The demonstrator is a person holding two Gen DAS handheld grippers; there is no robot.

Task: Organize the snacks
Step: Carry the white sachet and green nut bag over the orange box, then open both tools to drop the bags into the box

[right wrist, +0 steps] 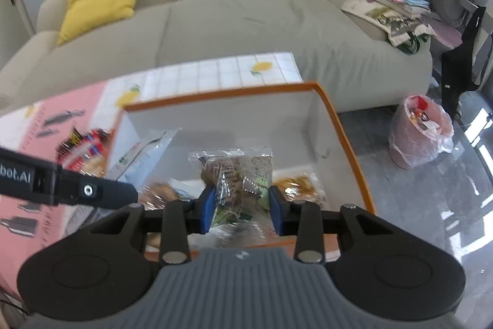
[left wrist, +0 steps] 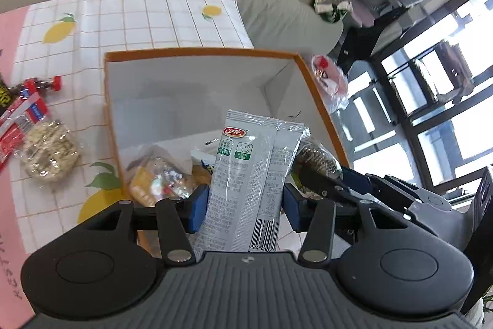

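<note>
Left of the box (left wrist: 311, 82), loose snacks (left wrist: 49, 151) lie on the counter (left wrist: 160, 20), not yet sorted. Above the box, a grey packet (left wrist: 246, 174) is pinched in the left gripper's (left wrist: 243, 205) jaws; a clear packet (right wrist: 237, 174) is clamped by the right gripper (right wrist: 242, 210), apparently for dropping in.

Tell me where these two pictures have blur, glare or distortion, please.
Left wrist view: sharp on the grey packet in the left gripper; the windows are blown out white; straight frames bend near the edges. Right wrist view: softer overall, the snacks beside the box are smeared; glare on the floor.
</note>
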